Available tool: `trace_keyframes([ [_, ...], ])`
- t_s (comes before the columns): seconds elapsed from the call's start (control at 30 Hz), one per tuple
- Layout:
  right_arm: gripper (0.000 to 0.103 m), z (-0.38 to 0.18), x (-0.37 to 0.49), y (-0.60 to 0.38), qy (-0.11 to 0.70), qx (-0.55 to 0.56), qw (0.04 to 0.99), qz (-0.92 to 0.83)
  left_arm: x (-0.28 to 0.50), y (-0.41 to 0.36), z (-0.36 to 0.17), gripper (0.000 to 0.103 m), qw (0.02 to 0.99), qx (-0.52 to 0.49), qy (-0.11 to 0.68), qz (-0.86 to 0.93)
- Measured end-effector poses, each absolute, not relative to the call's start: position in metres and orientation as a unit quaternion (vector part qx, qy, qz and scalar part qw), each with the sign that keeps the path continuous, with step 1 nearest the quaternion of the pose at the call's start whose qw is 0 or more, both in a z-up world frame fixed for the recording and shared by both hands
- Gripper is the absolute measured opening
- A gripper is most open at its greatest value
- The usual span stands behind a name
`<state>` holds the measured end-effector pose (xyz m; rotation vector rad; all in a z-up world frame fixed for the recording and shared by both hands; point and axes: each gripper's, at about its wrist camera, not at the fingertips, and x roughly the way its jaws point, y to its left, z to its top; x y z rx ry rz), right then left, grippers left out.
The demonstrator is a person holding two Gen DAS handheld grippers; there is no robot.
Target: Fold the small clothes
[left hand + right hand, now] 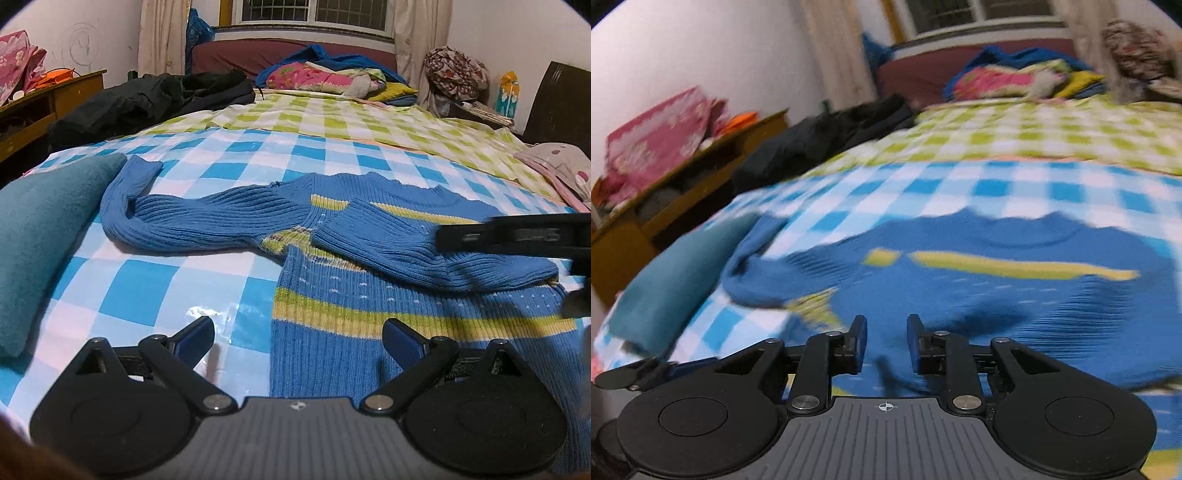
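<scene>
A small blue knit sweater (369, 295) with yellow-green stripes lies flat on the blue-checked sheet (147, 291). Its right sleeve (424, 254) is folded across the chest; its left sleeve (177, 218) stretches out to the left. My left gripper (297, 338) is open and empty, low over the sweater's lower left edge. My right gripper (886, 334) is partly open with nothing between its fingers, above the sweater (997, 295); the right wrist view is blurred. The right gripper also shows as a black blur in the left wrist view (517, 236), over the folded sleeve.
A teal folded cloth (40, 236) lies left of the sweater. Dark clothes (155, 96) and a pile of colourful bedding (332, 77) lie at the bed's far end. A wooden desk (44, 107) stands at the left. A pink-grey garment (561, 170) lies at the right edge.
</scene>
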<state>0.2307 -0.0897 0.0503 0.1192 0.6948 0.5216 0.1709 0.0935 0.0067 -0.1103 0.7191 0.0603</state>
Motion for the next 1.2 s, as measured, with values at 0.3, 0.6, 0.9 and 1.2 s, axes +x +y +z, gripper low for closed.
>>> trace_keyframes([
  [0.3,0.027,0.031,0.251,-0.154,0.375,0.056,0.923,0.062,0.173,0.091,0.003,0.103,0.934,-0.046,0.352,0.033],
  [0.6,0.038,0.058,0.264,-0.082,0.348,-0.001,0.921,0.173,0.171,0.098,0.010,0.103,0.938,-0.053,0.341,0.038],
  [0.9,0.046,0.032,0.326,-0.030,0.401,-0.041,0.881,0.249,0.174,0.109,0.012,0.103,0.938,-0.064,0.339,0.041],
  [1.2,0.010,0.042,0.328,-0.008,0.396,-0.050,0.858,0.323,0.177,0.112,0.010,0.103,0.936,-0.070,0.342,0.043],
])
